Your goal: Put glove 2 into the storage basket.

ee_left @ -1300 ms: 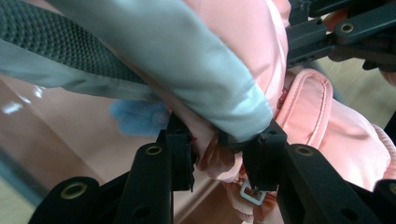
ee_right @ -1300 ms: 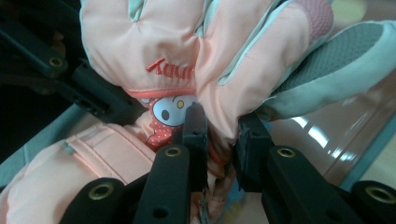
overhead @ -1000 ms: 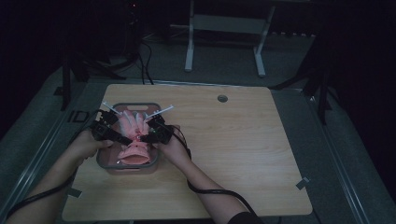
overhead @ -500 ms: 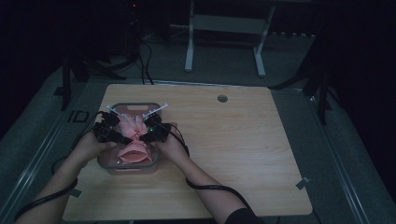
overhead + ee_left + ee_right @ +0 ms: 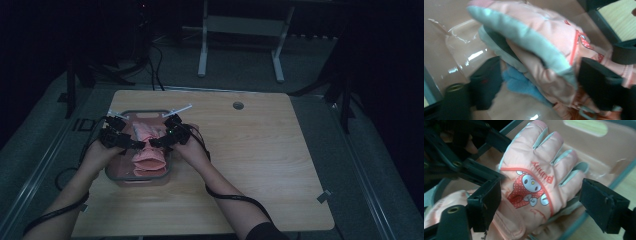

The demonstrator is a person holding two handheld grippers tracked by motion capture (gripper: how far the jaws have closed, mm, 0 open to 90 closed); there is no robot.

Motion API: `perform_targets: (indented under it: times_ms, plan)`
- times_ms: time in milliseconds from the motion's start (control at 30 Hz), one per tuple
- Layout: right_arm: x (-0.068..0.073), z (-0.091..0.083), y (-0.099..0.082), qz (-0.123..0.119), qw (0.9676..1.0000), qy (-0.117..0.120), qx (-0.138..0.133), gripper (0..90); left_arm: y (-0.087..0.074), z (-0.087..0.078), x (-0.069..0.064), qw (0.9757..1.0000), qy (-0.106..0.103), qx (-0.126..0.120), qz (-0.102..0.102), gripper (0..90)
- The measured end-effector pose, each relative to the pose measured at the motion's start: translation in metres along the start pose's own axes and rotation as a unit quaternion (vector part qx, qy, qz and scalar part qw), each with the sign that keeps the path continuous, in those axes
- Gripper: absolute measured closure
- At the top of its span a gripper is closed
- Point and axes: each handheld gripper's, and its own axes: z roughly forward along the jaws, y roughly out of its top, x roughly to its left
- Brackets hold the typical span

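Observation:
A pink padded glove [image 5: 531, 170] with a bunny picture and grey-green finger sides lies in a clear pinkish tray [image 5: 145, 111]. In the high view the pink gloves [image 5: 148, 152] are a heap between both grippers. My left gripper [image 5: 541, 85] comes in from the tray's left. Its jaws have just been opening and the glove [image 5: 536, 37], with blue lining showing, lies loose between them. My right gripper [image 5: 544, 205] comes in from the right. Its jaws have also just been opening, and they stand wide on either side of the glove without pressing it.
The tray wall [image 5: 599, 142] rises just behind the glove's fingers. A second pink glove [image 5: 439, 210] lies under the first one. The wooden table [image 5: 260, 165] stretches to the right, with a small round grommet [image 5: 238, 105] near its far edge. A dark floor and a metal stand lie beyond.
Both grippers' jaws have spread apart and let go of the pink glove, which now rests in the tray. The right hand has drawn back slightly to the right.

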Motion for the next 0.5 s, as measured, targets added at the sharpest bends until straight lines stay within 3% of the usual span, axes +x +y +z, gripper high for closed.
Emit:
perform_targets:
  times_ms: [33,100,300,500]
  plan:
    - [-0.001,-0.002,0.0,-0.005,1.0,-0.002,0.001,17.1,0.0,-0.002,-0.001,1.0,0.005,-0.007,0.002,12.8]
    - [-0.003,-0.006,-0.001,-0.006,1.0,0.002,-0.002,16.0,0.0,-0.005,-0.001,0.9997,0.0,-0.024,0.0,0.2]
    - [-0.006,-0.017,-0.002,-0.011,0.9998,0.005,-0.014,15.0,0.0,-0.016,-0.008,0.9975,0.0,-0.07,0.01,0.2]
    - [-0.009,-0.033,-0.002,-0.013,0.9995,0.004,-0.029,14.9,0.004,-0.025,-0.033,0.9951,0.006,-0.085,0.05,0.3]
